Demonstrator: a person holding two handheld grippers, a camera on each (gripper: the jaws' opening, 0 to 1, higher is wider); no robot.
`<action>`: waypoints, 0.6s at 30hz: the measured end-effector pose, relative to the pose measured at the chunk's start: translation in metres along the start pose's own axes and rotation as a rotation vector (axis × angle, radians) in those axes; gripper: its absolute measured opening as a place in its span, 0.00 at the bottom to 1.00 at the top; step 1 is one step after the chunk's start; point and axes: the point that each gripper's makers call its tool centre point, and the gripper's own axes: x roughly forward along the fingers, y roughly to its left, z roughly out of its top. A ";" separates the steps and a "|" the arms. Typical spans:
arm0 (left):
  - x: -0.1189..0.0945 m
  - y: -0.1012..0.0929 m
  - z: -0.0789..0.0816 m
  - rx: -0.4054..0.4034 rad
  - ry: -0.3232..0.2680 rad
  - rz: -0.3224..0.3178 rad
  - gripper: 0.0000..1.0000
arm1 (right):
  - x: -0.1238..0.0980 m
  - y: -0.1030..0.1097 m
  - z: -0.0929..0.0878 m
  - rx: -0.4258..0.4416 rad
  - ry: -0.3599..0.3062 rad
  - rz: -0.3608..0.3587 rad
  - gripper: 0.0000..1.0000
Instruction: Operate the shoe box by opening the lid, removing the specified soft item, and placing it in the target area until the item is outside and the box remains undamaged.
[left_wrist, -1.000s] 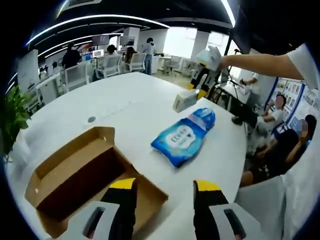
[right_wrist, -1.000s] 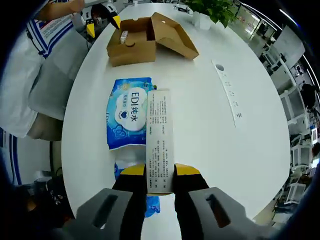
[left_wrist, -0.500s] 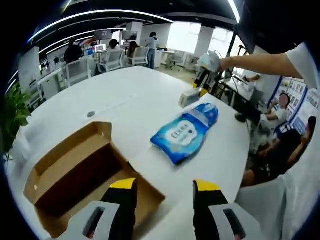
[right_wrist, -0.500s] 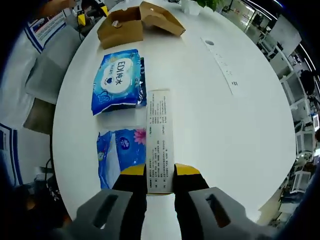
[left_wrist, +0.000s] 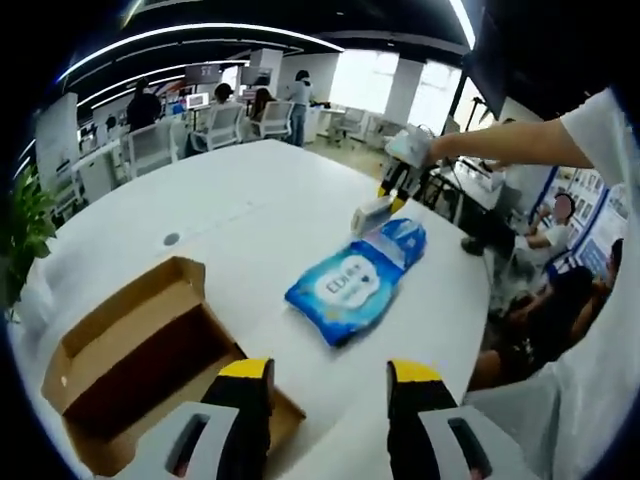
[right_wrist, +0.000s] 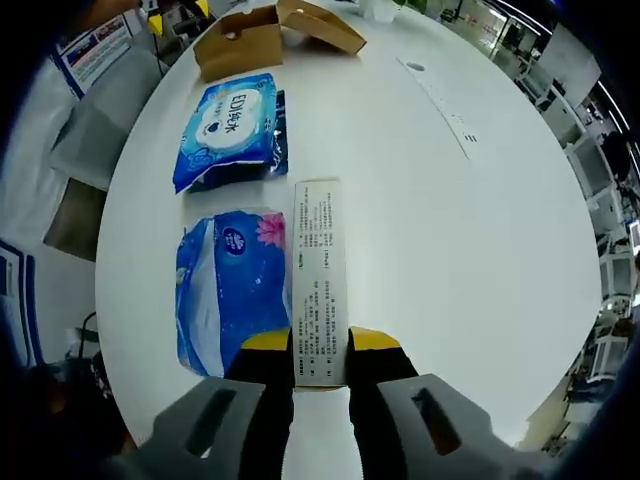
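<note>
The brown shoe box (left_wrist: 130, 370) lies open on the white table (left_wrist: 250, 210), its lid flap folded out; in the right gripper view the shoe box (right_wrist: 255, 35) sits far off. My left gripper (left_wrist: 325, 375) is open above the box's near edge, holding nothing. My right gripper (right_wrist: 320, 345) is shut on a long white printed carton (right_wrist: 320, 280), held above the table. The right gripper (left_wrist: 395, 180) with the carton (left_wrist: 370, 214) also appears at the table's far side. A blue EDI wipes pack (left_wrist: 345, 285) lies mid-table, and the EDI pack (right_wrist: 232, 125) has a second blue pack (right_wrist: 230, 290) beside it.
A person's arm (left_wrist: 520, 130) reaches over the table from the right. People sit at the table's right edge (left_wrist: 560, 290) and at far desks (left_wrist: 220, 115). A green plant (left_wrist: 25, 230) stands at the left. A round grommet (left_wrist: 171, 239) and a power strip (right_wrist: 445, 100) lie in the tabletop.
My right gripper has carried the white carton away from the box, so the second blue pack now lies fully in view. The left gripper view has shifted slightly; its jaws stay open.
</note>
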 end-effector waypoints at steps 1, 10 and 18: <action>0.000 -0.001 0.002 -0.006 -0.007 -0.003 0.46 | 0.001 -0.001 -0.003 0.002 0.000 0.001 0.17; 0.002 -0.004 0.014 -0.060 -0.056 -0.038 0.47 | 0.007 -0.003 -0.006 -0.010 -0.025 0.011 0.17; 0.004 0.004 0.005 -0.057 -0.031 -0.046 0.47 | 0.014 -0.006 -0.005 -0.044 -0.049 0.027 0.18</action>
